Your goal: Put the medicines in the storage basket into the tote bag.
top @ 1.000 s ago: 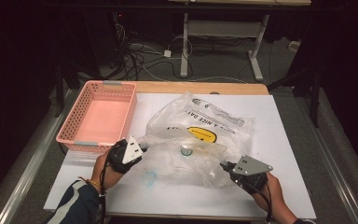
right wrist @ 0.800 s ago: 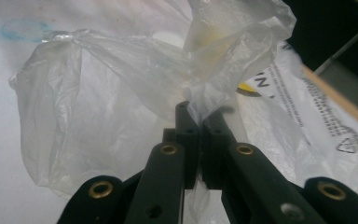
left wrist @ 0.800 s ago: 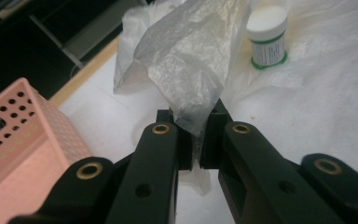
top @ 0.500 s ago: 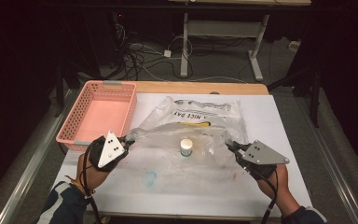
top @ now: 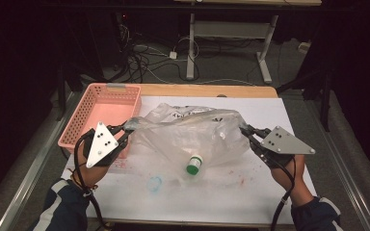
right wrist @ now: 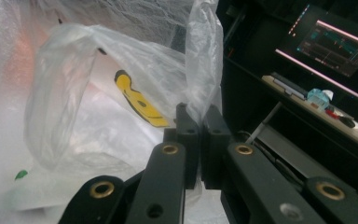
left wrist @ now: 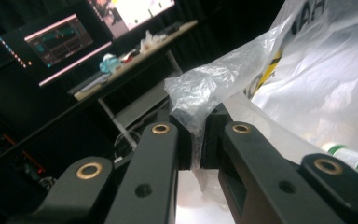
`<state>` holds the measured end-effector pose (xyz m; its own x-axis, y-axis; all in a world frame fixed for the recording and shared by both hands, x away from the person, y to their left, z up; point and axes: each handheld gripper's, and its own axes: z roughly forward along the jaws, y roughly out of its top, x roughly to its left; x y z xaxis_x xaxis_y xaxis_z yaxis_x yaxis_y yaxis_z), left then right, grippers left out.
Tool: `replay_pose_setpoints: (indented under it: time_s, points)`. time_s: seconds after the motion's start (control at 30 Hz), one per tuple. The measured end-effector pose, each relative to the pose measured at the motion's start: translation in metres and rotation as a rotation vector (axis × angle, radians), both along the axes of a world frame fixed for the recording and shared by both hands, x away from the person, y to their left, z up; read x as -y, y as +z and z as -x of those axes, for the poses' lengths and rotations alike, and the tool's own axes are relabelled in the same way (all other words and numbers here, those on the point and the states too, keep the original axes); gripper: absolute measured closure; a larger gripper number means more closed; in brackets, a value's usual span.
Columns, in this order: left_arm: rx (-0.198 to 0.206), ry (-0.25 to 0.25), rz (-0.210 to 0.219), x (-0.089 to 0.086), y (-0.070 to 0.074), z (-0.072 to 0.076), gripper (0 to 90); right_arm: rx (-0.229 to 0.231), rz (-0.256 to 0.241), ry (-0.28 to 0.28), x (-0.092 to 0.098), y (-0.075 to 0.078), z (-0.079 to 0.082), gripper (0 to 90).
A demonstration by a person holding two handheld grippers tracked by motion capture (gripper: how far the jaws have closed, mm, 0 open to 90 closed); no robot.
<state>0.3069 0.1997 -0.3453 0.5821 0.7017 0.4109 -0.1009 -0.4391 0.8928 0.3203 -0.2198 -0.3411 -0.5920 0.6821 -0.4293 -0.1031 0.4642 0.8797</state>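
1. The left hand-held gripper (top: 125,131) pinches one end of a clear plastic bag (top: 188,134), its jaws pressed together on a crumpled tuft of film in the left gripper view.
2. The right hand-held gripper (top: 247,132) pinches the opposite end the same way.
3. The bag hangs stretched between them above the table (top: 270,192), its long axis running left to right, beside the pink basket (top: 108,103).
4. A small bottle (top: 194,164) with a green cap lies on the white sheet just under the bag's lower edge, cap toward the person; whether it is inside the film I cannot tell.
5. The step looks like lifting and shaking the bag to empty it. Next would likely be raising both ends evenly without losing the thin film.
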Motion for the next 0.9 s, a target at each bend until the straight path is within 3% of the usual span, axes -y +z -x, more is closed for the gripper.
replay_pose_setpoints:
  time_s: [0.4,0.6,0.77,0.9]
  points:
    - [-0.037,-0.078,0.07,0.029,-0.02,-0.033,84.9,-0.026,-0.002,-0.004,-0.023,-0.007,-0.033,89.5]
    - [-0.039,-0.08,0.081,0.052,-0.021,-0.056,85.0,-0.044,-0.025,-0.037,-0.026,0.0,-0.061,89.6]
    - [-0.075,-0.072,0.078,0.068,-0.027,-0.076,84.9,-0.078,-0.047,-0.062,-0.025,0.001,-0.083,89.6]
    - [-0.108,-0.061,0.112,0.075,-0.032,-0.092,84.9,-0.114,-0.071,-0.082,-0.024,-0.004,-0.101,89.6]
